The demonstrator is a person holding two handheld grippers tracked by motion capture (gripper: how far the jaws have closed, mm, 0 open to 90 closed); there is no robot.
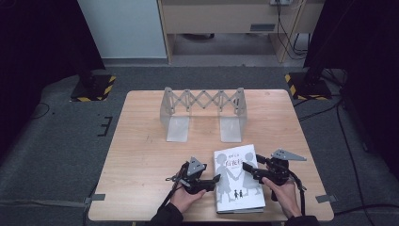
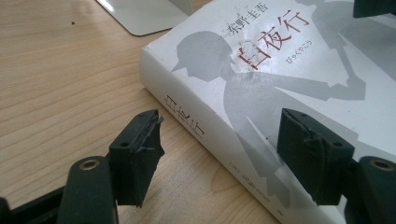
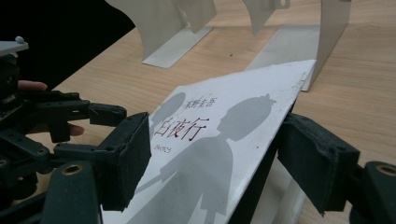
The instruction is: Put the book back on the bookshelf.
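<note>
Book is the word for the thick white thing lying flat on the wooden table, close to the person's edge. It has grey shadow people and red writing on the front. Behind it, near the middle of the table, stands a grey metal book rack with a zigzag back, and nothing is in it.

Left gripper sits just beside the book's spine side. In the left gripper view its jaws are wide open, one over the bare wood and one over the cover (nothing is held between them). Right gripper comes in from the other side. In the right gripper view its jaws are open too, one above the front cover and one by the book's outer edge, so that edge sits in the gap. I cannot tell if a jaw is touching the cover yet.

I think this is the grabbing step, and the book is likely meant for the rack. Next, the right gripper should close on the edge, firmly, since the book looks heavy. The left gripper can steady the spine so the book does not slide. Then the book must be tipped up to stand.
</note>
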